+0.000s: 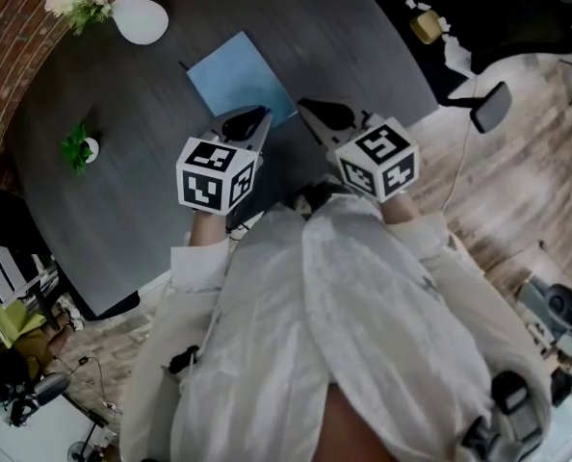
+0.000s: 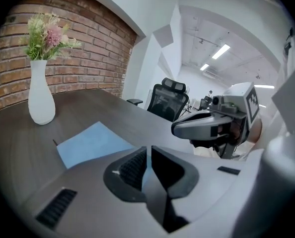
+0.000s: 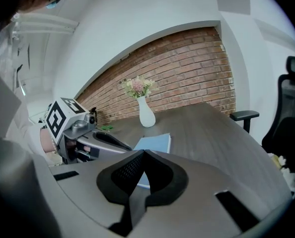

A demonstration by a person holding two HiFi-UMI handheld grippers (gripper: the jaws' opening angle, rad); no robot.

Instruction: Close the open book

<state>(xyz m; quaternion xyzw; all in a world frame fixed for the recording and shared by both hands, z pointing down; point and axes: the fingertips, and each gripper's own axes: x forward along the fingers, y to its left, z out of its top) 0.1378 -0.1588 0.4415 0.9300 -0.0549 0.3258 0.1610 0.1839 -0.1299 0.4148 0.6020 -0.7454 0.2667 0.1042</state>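
The book lies shut and flat on the dark table, its plain blue cover up; it also shows in the left gripper view as the book and in the right gripper view as the book. My left gripper hangs above the table just short of the book's near edge, its jaws drawn almost together with nothing between them. To its right hovers my right gripper, shut and empty. Neither gripper touches the book.
A white vase with flowers stands at the table's far left, and a small green plant near the left edge. Black office chairs stand past the table's right side. The person's white-sleeved arms fill the foreground.
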